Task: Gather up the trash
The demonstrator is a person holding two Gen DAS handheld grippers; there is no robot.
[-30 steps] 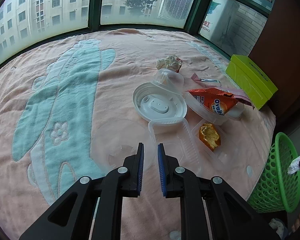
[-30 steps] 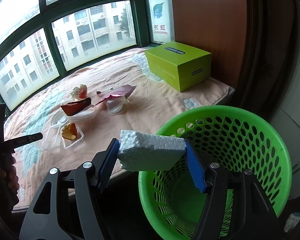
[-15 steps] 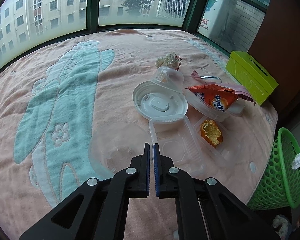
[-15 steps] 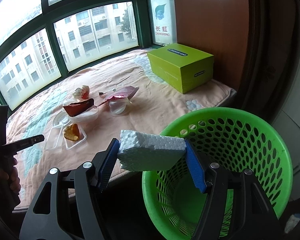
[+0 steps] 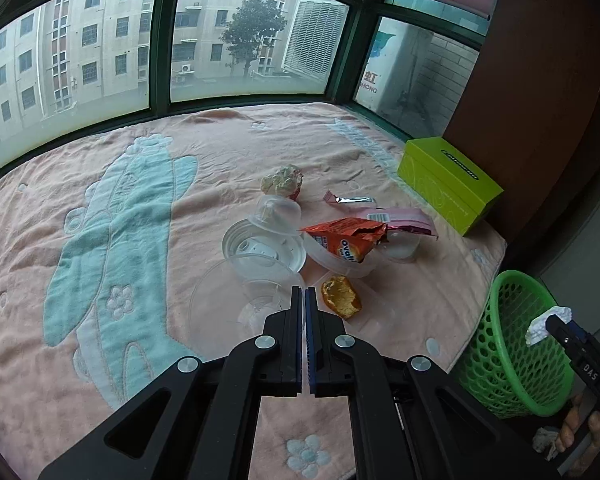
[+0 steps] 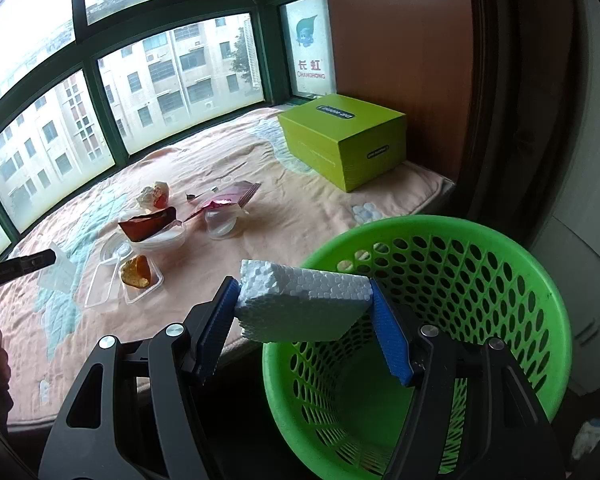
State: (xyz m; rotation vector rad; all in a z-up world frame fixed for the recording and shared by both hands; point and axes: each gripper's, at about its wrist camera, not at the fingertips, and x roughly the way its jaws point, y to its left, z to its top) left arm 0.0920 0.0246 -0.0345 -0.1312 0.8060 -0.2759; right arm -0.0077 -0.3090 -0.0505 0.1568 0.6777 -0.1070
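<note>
Over the near rim of the green basket, the right gripper clamped 1 white foam block, not yet dropped. Far left, the left gripper pinched 1 clear plastic tray, fingers nearly together. An orange wrapper, cups and scraps lay uncollected on the blanket.

1 basket, 1 box, 1 foam block

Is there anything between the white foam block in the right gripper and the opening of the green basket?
Nothing visible stands in the way. The right gripper holds the foam block at the near rim of the green basket; the basket's mouth is open, and what shows of its inside looks empty.
</note>
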